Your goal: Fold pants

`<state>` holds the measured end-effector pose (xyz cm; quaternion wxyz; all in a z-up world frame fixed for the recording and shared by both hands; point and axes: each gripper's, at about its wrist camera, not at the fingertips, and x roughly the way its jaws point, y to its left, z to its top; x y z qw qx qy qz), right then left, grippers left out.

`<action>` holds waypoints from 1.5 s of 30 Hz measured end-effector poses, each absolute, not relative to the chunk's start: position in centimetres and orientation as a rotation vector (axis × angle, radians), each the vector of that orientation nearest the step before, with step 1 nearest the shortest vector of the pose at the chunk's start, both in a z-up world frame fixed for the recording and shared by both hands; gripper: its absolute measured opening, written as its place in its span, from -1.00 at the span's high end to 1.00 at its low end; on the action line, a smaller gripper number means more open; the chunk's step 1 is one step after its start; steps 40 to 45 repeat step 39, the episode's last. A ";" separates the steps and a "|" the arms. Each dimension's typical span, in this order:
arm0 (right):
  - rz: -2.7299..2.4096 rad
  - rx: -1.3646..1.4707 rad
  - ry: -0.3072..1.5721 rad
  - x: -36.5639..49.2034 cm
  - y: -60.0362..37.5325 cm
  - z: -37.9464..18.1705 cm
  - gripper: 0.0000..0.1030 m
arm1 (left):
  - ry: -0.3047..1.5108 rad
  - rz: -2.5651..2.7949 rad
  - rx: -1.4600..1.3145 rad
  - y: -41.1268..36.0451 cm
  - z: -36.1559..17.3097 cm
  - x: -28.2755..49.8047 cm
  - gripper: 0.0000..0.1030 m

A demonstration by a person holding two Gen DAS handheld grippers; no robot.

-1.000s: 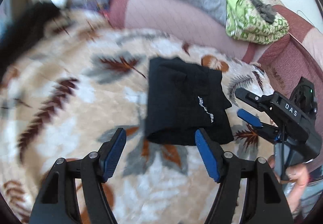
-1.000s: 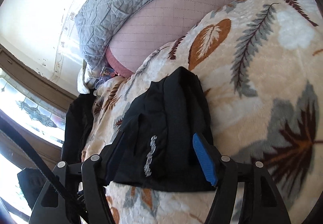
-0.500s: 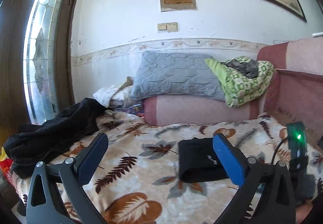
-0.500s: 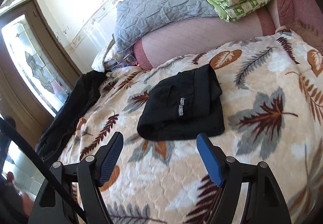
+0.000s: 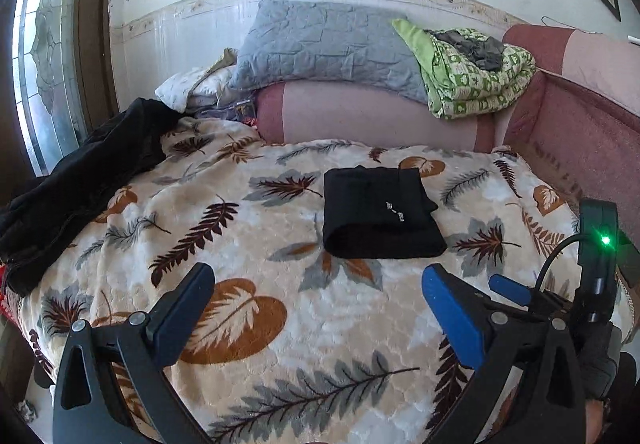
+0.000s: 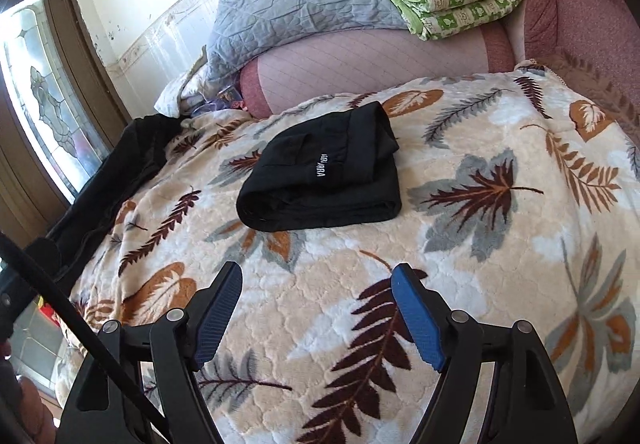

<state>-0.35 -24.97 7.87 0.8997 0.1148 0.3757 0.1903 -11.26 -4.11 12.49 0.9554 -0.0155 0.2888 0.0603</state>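
Both hand-held grippers, left (image 5: 316, 296) and right (image 6: 318, 308), have backed away from the black pants (image 6: 324, 172) with jaws spread and empty, leaving them folded on the leaf-patterned blanket (image 6: 500, 244), so folding looks finished.

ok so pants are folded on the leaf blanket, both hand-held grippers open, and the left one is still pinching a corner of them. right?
Not quite. The left hand-held gripper holds nothing: in the left wrist view its jaws stand wide open over bare leaf blanket, short of the folded pants. The rest stands: the pants lie folded on the blanket, and the right hand-held gripper is open too, clear of them.
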 end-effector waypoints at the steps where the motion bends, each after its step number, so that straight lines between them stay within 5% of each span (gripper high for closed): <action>1: 0.390 0.234 0.780 -0.3 -25.0 7.8 -0.60 | 0.602 0.122 -0.034 -4.1 12.3 -11.1 -1.00; 45: 0.358 0.033 0.812 -0.9 -21.7 6.1 -0.71 | 0.841 0.079 -0.115 -3.3 7.7 -8.7 -1.00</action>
